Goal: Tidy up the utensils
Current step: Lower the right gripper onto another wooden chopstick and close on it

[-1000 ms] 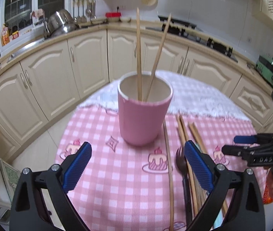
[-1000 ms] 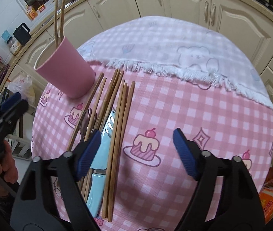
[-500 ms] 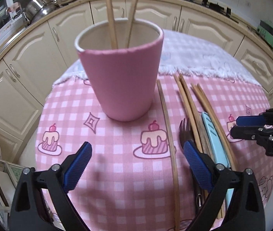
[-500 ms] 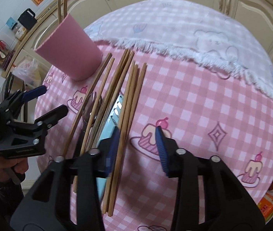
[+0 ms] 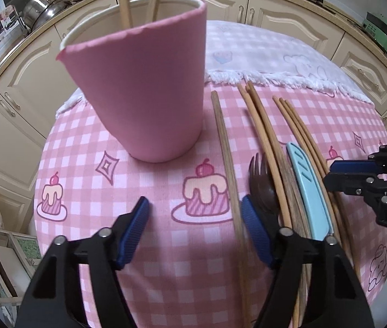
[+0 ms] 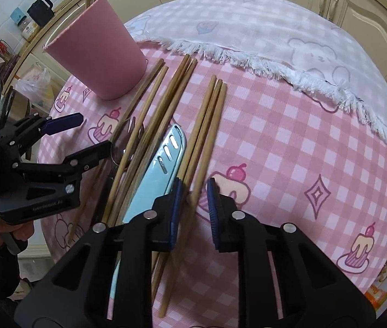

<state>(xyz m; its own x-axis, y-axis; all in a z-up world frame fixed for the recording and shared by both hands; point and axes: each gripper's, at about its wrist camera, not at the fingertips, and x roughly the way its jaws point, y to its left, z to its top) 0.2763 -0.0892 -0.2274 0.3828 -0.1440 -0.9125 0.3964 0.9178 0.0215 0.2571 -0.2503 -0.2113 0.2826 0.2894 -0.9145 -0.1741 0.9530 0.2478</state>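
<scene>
Two grippers hang over your round table, which wears a pink checked cloth with cake drawings and a paler fringed cloth across its far side. Next in size, the pink cup stands upright on the left part of the cloth with two wooden chopsticks sticking out of it. To the right of the cup the loose utensils lie side by side, pointing away from you.

Your left gripper is low over the cloth in front of the cup; its jaws are closing, with one lone chopstick lying just inside its right finger and no pad pressing on it. Your right gripper is closing too, its pads straddling the near end of the group of three chopsticks, with a narrow gap on either side, so nothing is clamped yet.

Between the two grippers lie more chopsticks, then the light blue knife, and smallest, a dark fork just right of your left gripper's right finger.
</scene>
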